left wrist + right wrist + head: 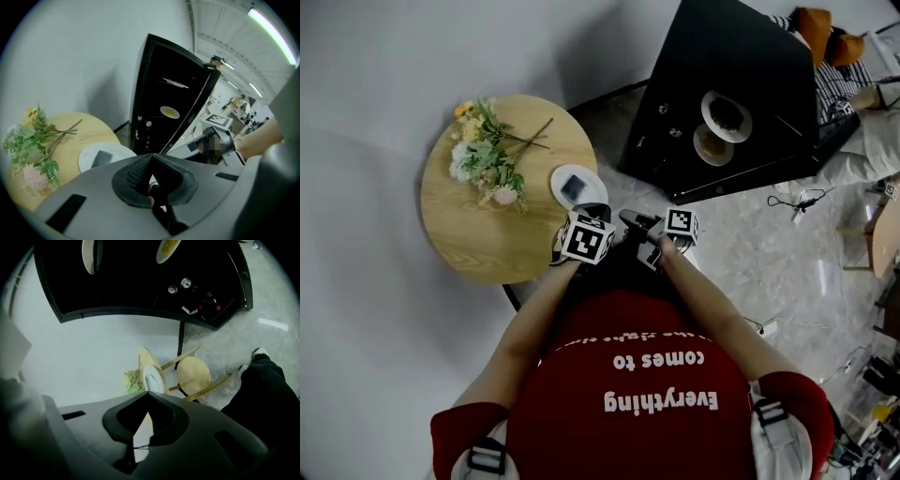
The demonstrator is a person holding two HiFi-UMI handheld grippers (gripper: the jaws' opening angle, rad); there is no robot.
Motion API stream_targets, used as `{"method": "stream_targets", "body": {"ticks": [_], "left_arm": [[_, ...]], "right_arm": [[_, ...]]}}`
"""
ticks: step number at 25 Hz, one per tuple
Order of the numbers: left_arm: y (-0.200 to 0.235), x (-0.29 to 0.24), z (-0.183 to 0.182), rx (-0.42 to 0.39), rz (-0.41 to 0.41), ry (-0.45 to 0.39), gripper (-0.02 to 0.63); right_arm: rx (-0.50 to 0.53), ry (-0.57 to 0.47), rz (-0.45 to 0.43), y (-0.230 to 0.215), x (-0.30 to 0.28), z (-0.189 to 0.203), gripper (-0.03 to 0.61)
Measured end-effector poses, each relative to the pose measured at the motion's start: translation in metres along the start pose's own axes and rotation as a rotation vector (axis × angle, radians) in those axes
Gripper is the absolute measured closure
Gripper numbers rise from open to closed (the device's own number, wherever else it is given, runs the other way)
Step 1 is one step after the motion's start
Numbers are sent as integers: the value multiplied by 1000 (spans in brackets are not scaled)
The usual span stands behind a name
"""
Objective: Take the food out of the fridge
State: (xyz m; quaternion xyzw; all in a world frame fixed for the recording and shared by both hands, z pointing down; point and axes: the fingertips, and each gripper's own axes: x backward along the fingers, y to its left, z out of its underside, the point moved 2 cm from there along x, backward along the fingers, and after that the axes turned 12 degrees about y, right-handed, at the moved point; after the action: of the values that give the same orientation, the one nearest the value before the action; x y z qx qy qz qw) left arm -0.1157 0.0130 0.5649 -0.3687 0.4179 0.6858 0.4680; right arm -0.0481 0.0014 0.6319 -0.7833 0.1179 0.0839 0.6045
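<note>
The black fridge (750, 66) stands open at the upper right of the head view. Inside it sit two plates of food, one white plate (727, 115) and a smaller one (712, 145) beside it. In the left gripper view a plate with yellow food (169, 112) shows on a fridge shelf. My left gripper (596, 211) is shut and empty, at the edge of the round wooden table (469, 234). Close beside it, my right gripper (630, 221) is also shut and holds nothing. Both are apart from the fridge.
On the table lie a bunch of flowers (487, 155) and a white plate (577, 184) with a dark item on it. Small bottles (185, 284) stand low in the fridge. A wooden stool (193, 373) is by the table. Cables (797, 199) lie on the floor; a seated person (862, 122) is behind the fridge.
</note>
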Motion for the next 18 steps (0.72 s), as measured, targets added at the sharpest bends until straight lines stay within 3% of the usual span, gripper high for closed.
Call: {"method": "stream_targets", "body": {"ticks": [13, 18], "left_arm": [[-66, -32, -48, -241, 74, 28, 614], [-87, -38, -64, -298, 109, 16, 614]], "right_arm": [[-80, -225, -80, -12, 68, -23, 568], [-124, -304, -70, -24, 88, -32, 568]]}}
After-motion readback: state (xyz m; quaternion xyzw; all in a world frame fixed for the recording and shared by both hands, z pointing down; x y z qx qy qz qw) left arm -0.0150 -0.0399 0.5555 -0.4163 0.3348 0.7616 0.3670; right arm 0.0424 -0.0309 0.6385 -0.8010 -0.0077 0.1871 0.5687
